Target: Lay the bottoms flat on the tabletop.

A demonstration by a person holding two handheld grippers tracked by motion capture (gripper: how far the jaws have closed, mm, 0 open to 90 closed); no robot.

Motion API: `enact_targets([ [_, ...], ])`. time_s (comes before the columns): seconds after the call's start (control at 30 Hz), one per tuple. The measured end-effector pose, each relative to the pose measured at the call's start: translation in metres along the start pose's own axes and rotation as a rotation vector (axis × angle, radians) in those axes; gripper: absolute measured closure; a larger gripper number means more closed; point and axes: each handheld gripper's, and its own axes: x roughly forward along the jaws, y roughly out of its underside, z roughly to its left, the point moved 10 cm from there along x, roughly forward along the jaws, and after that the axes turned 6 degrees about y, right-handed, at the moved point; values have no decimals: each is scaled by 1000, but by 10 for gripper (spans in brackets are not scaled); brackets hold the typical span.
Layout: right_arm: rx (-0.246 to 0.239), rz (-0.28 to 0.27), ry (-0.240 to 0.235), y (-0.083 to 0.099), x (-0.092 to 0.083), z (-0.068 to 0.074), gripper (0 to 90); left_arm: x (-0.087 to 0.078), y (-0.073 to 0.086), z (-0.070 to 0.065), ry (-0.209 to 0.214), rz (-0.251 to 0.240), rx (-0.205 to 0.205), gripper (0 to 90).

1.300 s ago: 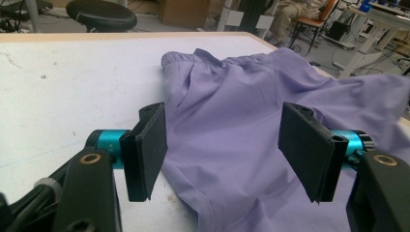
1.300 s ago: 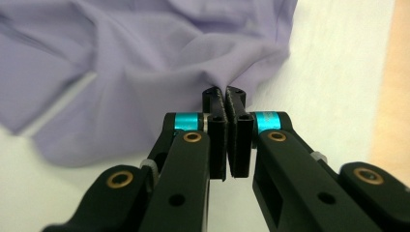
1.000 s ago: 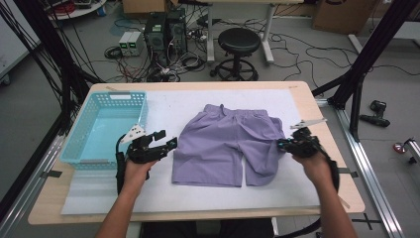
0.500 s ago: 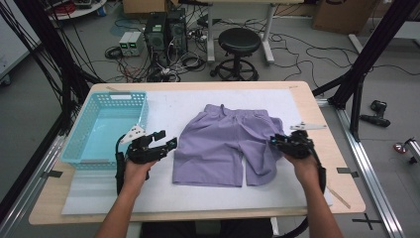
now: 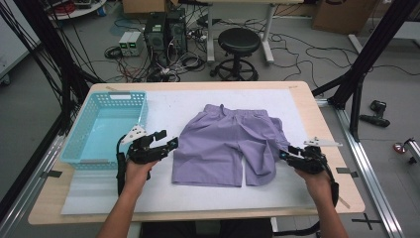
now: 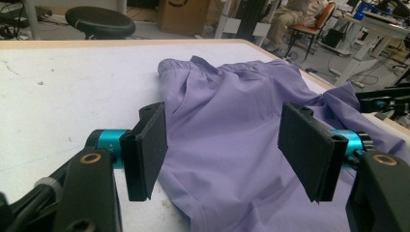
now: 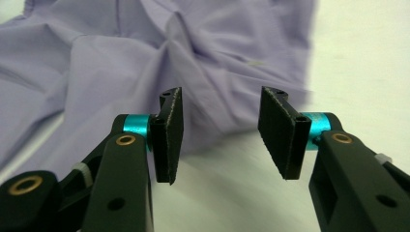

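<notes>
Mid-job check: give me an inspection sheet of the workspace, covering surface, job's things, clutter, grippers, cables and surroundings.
Surface: wooden table under a white mat.
Job's things: purple shorts lying on the mat, waistband at the far side, the leg by the right hand rumpled.
Clutter: blue basket at the table's left edge; nothing seen inside.
Grippers: left hand-held gripper open, over the shorts' edge, gripping nothing. Right hand-held gripper has just been opening, nothing between its jaws, by the rumpled leg.
Cables: one trails from each gripper; tangled leads on the floor behind.
Surroundings: stool, computer towers, black frame posts.
</notes>
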Motion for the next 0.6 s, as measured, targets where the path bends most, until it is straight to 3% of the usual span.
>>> enact_targets([
  [0.03,-4,8,-7,0,5,3,558,0,0,0,-1,-1,-1,347],
  [0.1,-41,33,-21,2,9,10,798,-1,0,1,-1,-2,-3,346],
  [0.13,-52,27,-30,2,7,11,861,-1,-1,1,-2,-4,-4,346],
  [0.2,-52,9,-48,1,0,12,875,-1,0,0,0,-2,-2,347],
  [0.27,-64,5,-24,2,-12,6,877,-2,0,1,-2,-1,-2,346],
  [0.43,-37,42,134,16,-49,-28,876,-3,0,0,-2,-5,-4,346],
  [0.6,27,117,307,33,-80,-58,875,1,2,-2,4,1,-4,347],
])
